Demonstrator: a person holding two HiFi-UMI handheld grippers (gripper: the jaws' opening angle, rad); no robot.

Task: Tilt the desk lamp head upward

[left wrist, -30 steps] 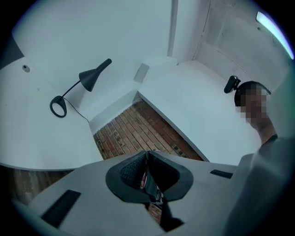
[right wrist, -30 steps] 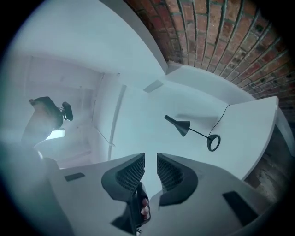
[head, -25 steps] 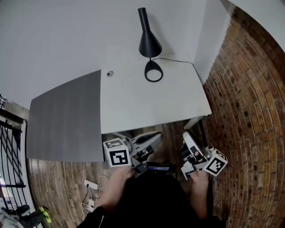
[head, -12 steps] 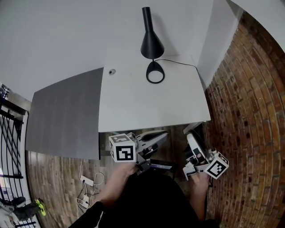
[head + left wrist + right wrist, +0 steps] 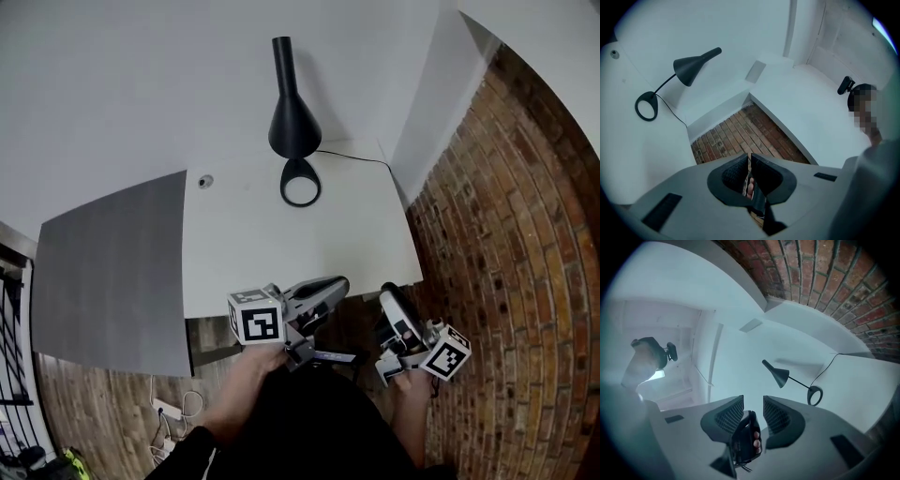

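Observation:
A black desk lamp [image 5: 292, 120] stands at the back of the white desk [image 5: 272, 248], its cone head [image 5: 693, 64] tilted downward over a ring base [image 5: 301, 184]. Both grippers hover at the desk's front edge, well short of the lamp. My left gripper [image 5: 333, 286] is shut, its pads together with nothing between them [image 5: 749, 161]. My right gripper [image 5: 388, 298] has just been opening; its jaws stand apart and empty [image 5: 753, 405]. The right gripper view shows the lamp [image 5: 779, 374] and the ring base [image 5: 814, 395] far ahead.
A thin black cable [image 5: 354, 157] runs from the lamp base to the desk's right back corner. A dark grey panel [image 5: 103, 267] adjoins the desk on the left. A brick wall [image 5: 506, 244] stands close on the right. A small round grommet [image 5: 204, 181] sits in the desktop.
Both grippers have moved forward to the desk's front edge, the left tips now over it. The lamp and desk sit lower and nearer in the head view.

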